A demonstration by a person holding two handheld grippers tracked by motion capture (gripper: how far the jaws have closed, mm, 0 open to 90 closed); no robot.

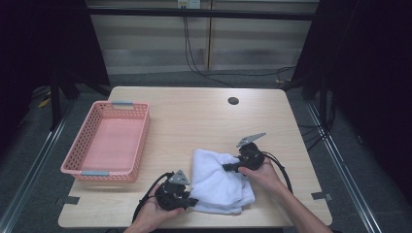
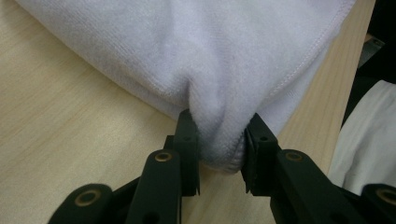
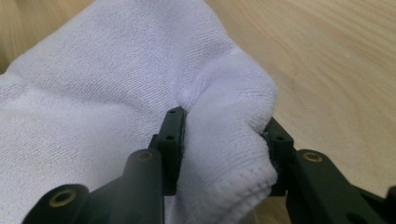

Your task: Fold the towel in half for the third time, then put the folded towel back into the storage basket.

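A white towel (image 1: pixel 216 179) lies folded on the wooden table (image 1: pixel 194 121) near its front edge. My left gripper (image 1: pixel 193 200) is at the towel's front left corner. In the left gripper view the black jaws (image 2: pixel 219 140) pinch a bunched fold of the towel (image 2: pixel 210 56) at its stitched hem. My right gripper (image 1: pixel 227 167) sits at the towel's right edge, pointing left. In the right gripper view its jaws (image 3: pixel 224 140) squeeze a thick bulge of the towel (image 3: pixel 93 93). A hand holds each gripper.
An empty pink basket (image 1: pixel 142 145) stands on the table's left side. A dark round hole (image 1: pixel 233 101) sits near the far edge. Tape marks (image 1: pixel 320 196) lie at the front corners. Bare wood stretches behind the towel.
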